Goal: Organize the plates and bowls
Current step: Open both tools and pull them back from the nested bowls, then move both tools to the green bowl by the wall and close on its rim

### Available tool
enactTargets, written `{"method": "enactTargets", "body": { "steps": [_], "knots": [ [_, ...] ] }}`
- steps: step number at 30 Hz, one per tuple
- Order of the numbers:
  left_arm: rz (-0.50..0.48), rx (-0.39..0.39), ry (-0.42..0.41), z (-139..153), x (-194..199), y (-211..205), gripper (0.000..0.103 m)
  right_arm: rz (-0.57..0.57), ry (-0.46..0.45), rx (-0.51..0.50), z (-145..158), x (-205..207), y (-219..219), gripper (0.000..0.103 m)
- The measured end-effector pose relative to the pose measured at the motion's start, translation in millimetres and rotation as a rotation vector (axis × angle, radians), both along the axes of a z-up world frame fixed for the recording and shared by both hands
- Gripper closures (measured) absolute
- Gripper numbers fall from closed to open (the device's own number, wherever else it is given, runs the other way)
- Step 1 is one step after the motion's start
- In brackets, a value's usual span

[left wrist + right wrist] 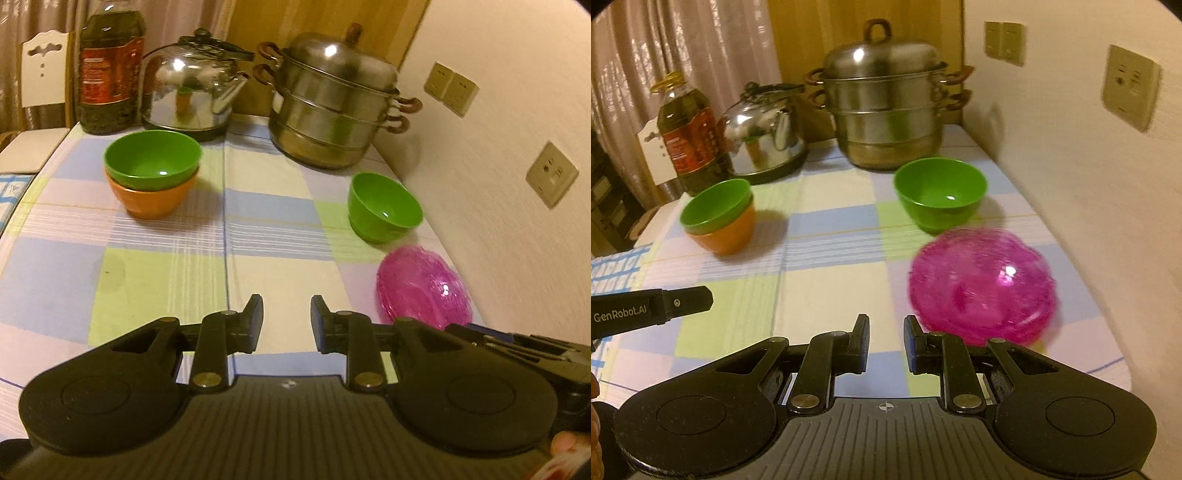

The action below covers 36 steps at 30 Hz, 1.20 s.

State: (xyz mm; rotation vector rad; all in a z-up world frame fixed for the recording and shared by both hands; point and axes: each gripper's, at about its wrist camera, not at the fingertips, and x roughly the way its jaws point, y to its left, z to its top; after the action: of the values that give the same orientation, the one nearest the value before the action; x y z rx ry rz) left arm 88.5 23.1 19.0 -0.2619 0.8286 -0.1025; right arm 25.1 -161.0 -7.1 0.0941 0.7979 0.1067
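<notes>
A green bowl (152, 159) sits nested in an orange bowl (151, 199) at the table's left; the pair also shows in the right wrist view (716, 206). A second green bowl (384, 206) (940, 192) stands alone near the wall. A pink translucent plate (421, 288) (982, 284) lies upside down just in front of it. My left gripper (286, 325) is open and empty above the tablecloth. My right gripper (885, 343) is open and empty, its right finger close to the pink plate.
At the back stand an oil bottle (110, 70), a steel kettle (192, 88) and a stacked steel steamer pot (328, 103). The wall with sockets (552, 173) borders the table's right edge. A chair (40, 74) is at far left. The left gripper's finger (683, 301) shows in the right wrist view.
</notes>
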Motion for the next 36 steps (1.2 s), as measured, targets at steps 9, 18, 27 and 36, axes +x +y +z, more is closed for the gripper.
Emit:
{"method": "enactTargets", "body": {
  "steps": [9, 18, 27, 36],
  "knots": [
    [-0.056, 0.010, 0.005, 0, 2, -24, 0.078, -0.057, 0.006, 0.016, -3, -4, -27, 0.082],
    [-0.066, 0.022, 0.004, 2, 7, -28, 0.078, -0.070, 0.008, 0.031, -5, -2, -34, 0.082],
    [-0.086, 0.013, 0.009, 0, 23, -38, 0.077, -0.095, 0.022, 0.063, -10, 3, -47, 0.082],
    [-0.115, 0.003, 0.005, -6, 73, -62, 0.074, -0.156, -0.008, 0.128, -4, 31, -85, 0.082]
  ]
}}
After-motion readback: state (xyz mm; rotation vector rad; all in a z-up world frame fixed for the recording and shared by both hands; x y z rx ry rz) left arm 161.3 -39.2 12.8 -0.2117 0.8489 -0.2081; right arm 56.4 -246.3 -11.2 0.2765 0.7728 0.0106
